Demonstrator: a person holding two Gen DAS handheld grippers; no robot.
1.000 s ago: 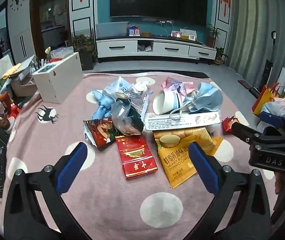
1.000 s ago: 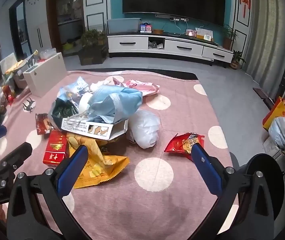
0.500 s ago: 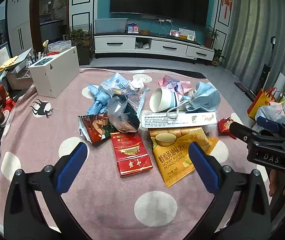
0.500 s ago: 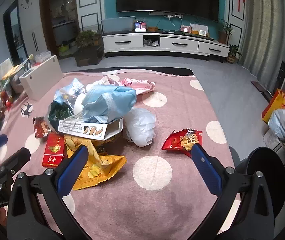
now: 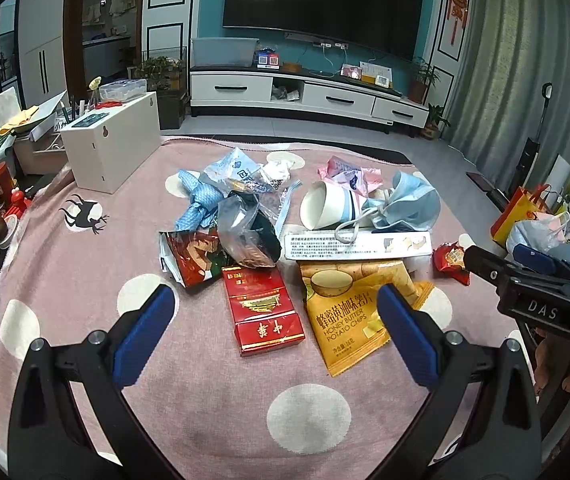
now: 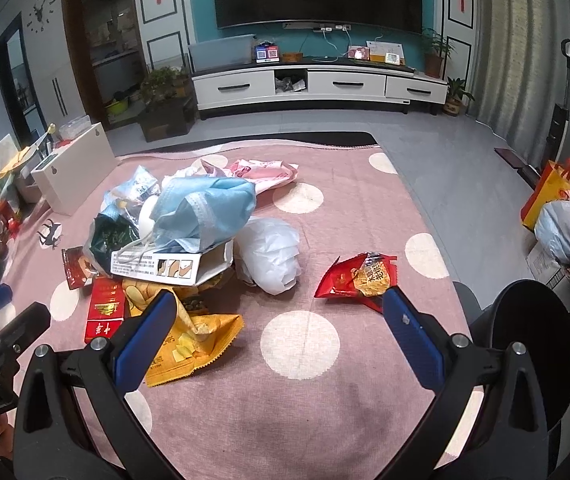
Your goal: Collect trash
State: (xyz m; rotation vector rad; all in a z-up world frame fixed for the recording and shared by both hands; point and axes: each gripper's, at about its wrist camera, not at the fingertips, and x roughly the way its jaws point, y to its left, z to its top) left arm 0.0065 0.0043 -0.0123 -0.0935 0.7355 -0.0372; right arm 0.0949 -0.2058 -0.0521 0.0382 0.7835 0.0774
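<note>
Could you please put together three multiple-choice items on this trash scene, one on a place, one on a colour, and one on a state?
1. Where does the small red snack wrapper lie?
A. Apart from the pile, toward the black bin
B. Under the blue face mask
C. Inside the paper cup

2. What colour is the potato chips bag?
A. Green
B. Yellow
C. Purple

3. What state is the left hand-held gripper in?
A. Shut on the cigarette carton
B. Open, holding nothing
C. Shut on the paper cup

Answers:
1. A, since the right wrist view shows it alone on the pink blanket, clear of the heap.
2. B, since the left wrist view shows its yellow front with printed lettering.
3. B, since its blue fingers stand wide apart with the red cigarette carton lying untouched beyond them.
</note>
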